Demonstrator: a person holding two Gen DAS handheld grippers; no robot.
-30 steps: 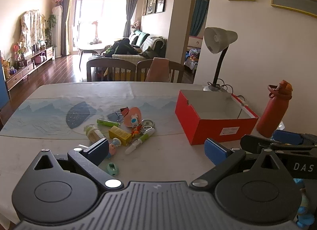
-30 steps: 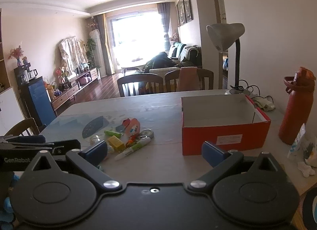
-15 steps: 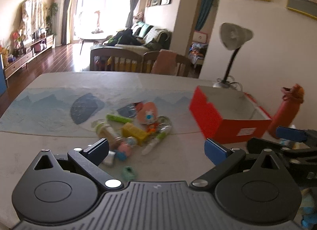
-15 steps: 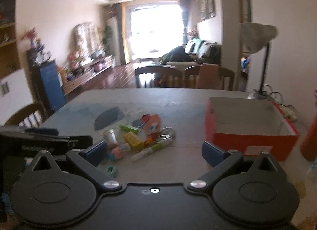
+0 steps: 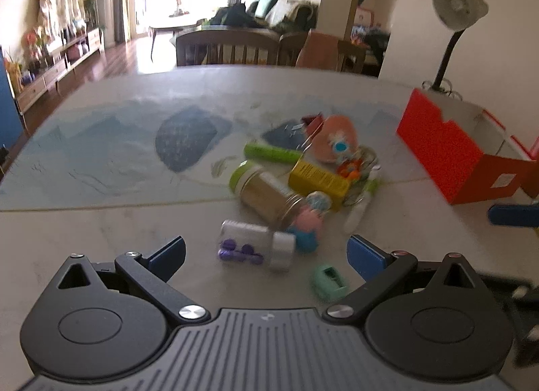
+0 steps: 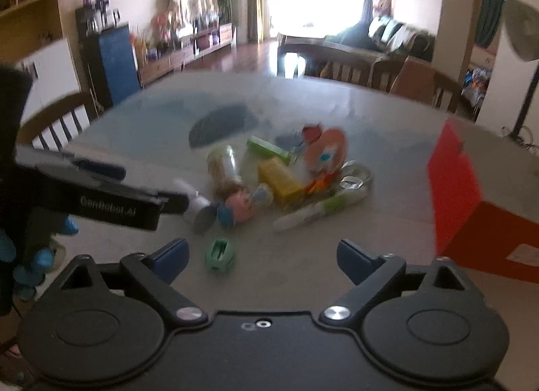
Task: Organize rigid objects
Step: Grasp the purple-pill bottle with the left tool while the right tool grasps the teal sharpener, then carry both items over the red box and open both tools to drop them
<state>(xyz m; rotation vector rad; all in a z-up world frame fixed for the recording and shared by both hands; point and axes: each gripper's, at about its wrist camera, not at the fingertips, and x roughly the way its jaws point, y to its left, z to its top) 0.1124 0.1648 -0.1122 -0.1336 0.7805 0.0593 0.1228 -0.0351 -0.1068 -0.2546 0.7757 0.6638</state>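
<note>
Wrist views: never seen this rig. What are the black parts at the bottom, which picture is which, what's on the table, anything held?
No robot arm: a person carries a two-finger gripper in each hand, each with a fisheye camera looking along its fingers. The black discs and blue-padded fingers at the bottom are that gripper's own. One view shows the left gripper, the other the right gripper, whose jaws have just been closing a little. Both are open and hold nothing. On the table lies a blurred pile: a jar, a yellow box, a green tube, a pink toy figure and a mint sharpener. To the right stands a red box, open on top.
</note>
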